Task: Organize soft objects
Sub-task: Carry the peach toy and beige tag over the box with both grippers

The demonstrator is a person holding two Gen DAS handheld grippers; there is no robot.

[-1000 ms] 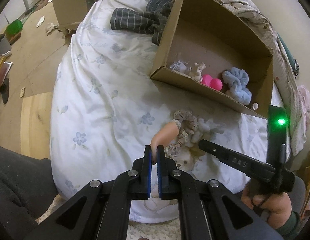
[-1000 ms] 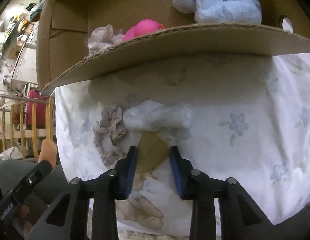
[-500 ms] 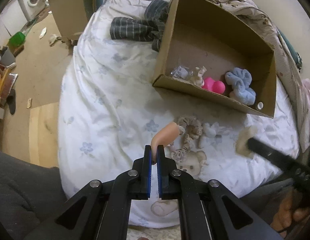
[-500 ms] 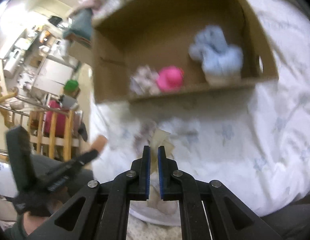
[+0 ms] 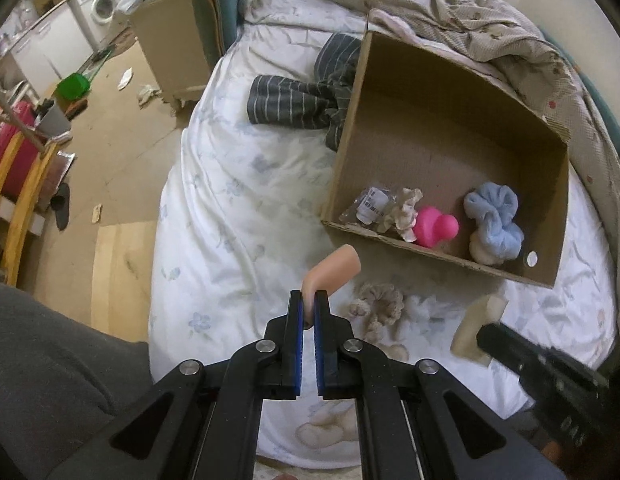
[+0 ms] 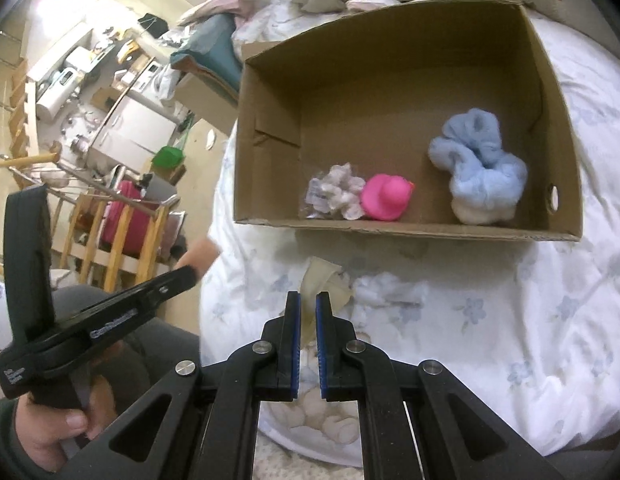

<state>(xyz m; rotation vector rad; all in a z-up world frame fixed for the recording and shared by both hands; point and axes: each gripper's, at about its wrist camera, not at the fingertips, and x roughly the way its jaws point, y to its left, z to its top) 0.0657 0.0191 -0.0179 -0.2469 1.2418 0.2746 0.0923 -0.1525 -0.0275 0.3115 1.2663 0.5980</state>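
Observation:
My left gripper (image 5: 307,312) is shut on a bent peach-coloured soft piece (image 5: 333,267), held above the flowered bedsheet (image 5: 230,220). My right gripper (image 6: 308,312) is shut on a cream sponge block (image 6: 321,278); from the left wrist the sponge block (image 5: 480,326) shows at the right gripper's tip. An open cardboard box (image 5: 350,132) lies just beyond, holding a plastic packet (image 5: 369,205), a pale scrunchie (image 5: 406,212), a pink duck (image 6: 386,198) and a blue fluffy scrunchie (image 6: 478,176). A beige scrunchie (image 5: 376,306) and white fluff (image 6: 390,290) lie on the sheet before the box.
A striped grey garment (image 5: 298,100) lies left of the box and a crumpled blanket (image 5: 450,12) behind it. The bed's edge drops to the floor on the left, with a wooden rack (image 6: 122,236) and a green container (image 5: 72,85). A person's dark-trousered leg (image 5: 50,360) is at lower left.
The right gripper closed on the cream sponge block and lifted it off the sheet. Both grippers rose, so the box's inside now shows from above. The left gripper kept its hold.

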